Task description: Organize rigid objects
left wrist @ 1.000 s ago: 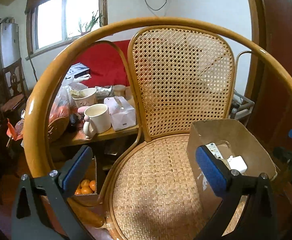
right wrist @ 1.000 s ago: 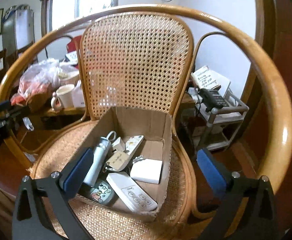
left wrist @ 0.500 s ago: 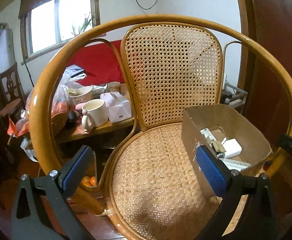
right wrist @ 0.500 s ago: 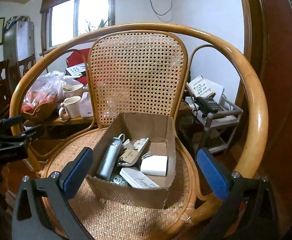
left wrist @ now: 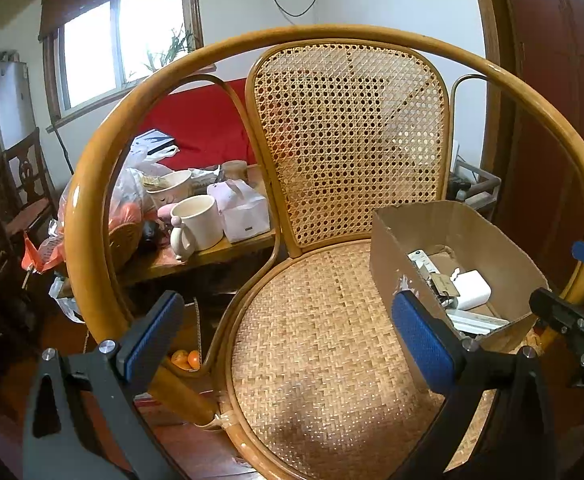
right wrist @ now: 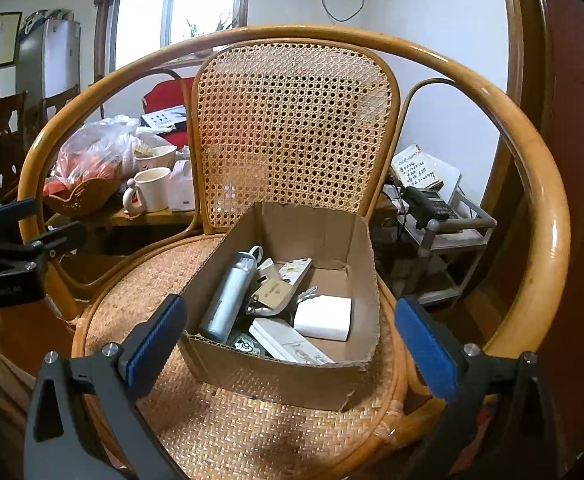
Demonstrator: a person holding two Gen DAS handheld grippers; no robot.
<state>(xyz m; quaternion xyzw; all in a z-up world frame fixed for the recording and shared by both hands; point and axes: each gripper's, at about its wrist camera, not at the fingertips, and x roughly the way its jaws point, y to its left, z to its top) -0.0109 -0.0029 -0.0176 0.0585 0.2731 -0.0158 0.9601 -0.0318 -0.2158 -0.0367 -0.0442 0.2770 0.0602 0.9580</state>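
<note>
seat left half [left wrist: 320,340]: bare cane, open from the front | cardboard box [right wrist: 275,376]: fills right half, open top, crammed | armrest hoop [right wrist: 532,200]: rings both sides and back | side counter [left wrist: 195,252]: cluttered, behind hoop

I am standing in a lived-in home. Rattan chair [right wrist: 292,152], mug [left wrist: 197,220] on cluttered side table [left wrist: 211,250], red sofa [left wrist: 199,124], fridge [right wrist: 47,60] are showing it.

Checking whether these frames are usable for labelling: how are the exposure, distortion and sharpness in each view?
Left wrist: window blown out, chair rim bowed by the fisheye, seat weave sharp. Right wrist: window also overexposed, box contents evenly lit and crisp, corners vignetted black.
</note>
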